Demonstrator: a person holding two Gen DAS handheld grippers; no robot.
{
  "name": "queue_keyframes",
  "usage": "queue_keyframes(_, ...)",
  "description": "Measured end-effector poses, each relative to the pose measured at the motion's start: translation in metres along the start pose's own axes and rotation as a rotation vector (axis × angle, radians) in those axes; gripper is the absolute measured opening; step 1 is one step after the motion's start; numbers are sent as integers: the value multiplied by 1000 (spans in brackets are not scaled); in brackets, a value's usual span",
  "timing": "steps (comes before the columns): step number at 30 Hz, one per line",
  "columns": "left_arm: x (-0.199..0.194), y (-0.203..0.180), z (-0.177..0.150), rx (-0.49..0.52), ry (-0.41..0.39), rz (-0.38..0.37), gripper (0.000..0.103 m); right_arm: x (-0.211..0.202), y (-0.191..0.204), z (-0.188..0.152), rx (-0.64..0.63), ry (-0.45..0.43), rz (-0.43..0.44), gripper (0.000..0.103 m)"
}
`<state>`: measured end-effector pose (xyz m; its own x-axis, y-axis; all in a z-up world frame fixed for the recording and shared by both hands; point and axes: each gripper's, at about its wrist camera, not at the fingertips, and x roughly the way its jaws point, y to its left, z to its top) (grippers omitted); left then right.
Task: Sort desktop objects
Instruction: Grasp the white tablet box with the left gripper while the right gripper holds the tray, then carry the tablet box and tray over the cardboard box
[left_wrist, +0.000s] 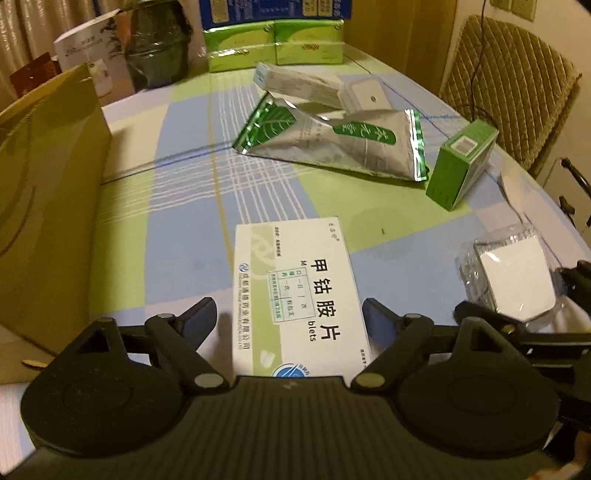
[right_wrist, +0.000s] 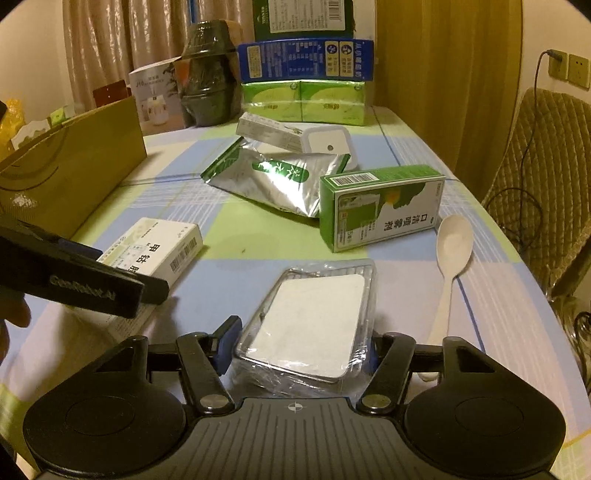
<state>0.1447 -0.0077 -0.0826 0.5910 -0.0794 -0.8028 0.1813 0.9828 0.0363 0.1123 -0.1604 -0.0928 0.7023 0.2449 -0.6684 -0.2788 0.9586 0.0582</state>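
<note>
Checked cloth in blue, green and white covers the tabletop (right_wrist: 229, 236), with curtains behind and a padded chair (right_wrist: 546, 177) at the right edge. Take the white medicine box (left_wrist: 295, 291) as the mark. It lies flat between the fingers of the left gripper (left_wrist: 291, 314), whose jaws stand wide on either side of it, the pads clear of its edges. To its right sits a clear plastic case (right_wrist: 314, 325) holding a white pad. The right gripper (right_wrist: 301, 345) straddles the case's near end; the left blue pad stands just off the case's edge, while the right pad is hidden behind the case, so I cannot tell whether it is gripped. Farther right of the case lies a white spoon (right_wrist: 448, 254). Beyond the medicine box rest a silver foil pouch (right_wrist: 273, 181) and a green spray box (right_wrist: 380, 206) on its side. Left of the medicine box a tan paper bag (left_wrist: 44, 206) stands. At the far edge are stacked green packs (right_wrist: 306, 101) and a dark jar (right_wrist: 208, 74).
</note>
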Motion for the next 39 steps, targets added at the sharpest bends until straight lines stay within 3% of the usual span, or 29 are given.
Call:
queue_keyframes(4,6,1,0,7,8,2,79,-1,-1,1,11,0,3,58)
queue_keyframes(8,5,2,3,-3,9,-4,68,-2,0,3,16,1,1,57)
queue_keyframes(23,-34,2,1,-34,-15,-28,68,-34,6,16,19,-43,4,56)
queue_keyframes(39,-103,6,4,-52,-82,-38,68,-81,29,41,11,-74,23,57)
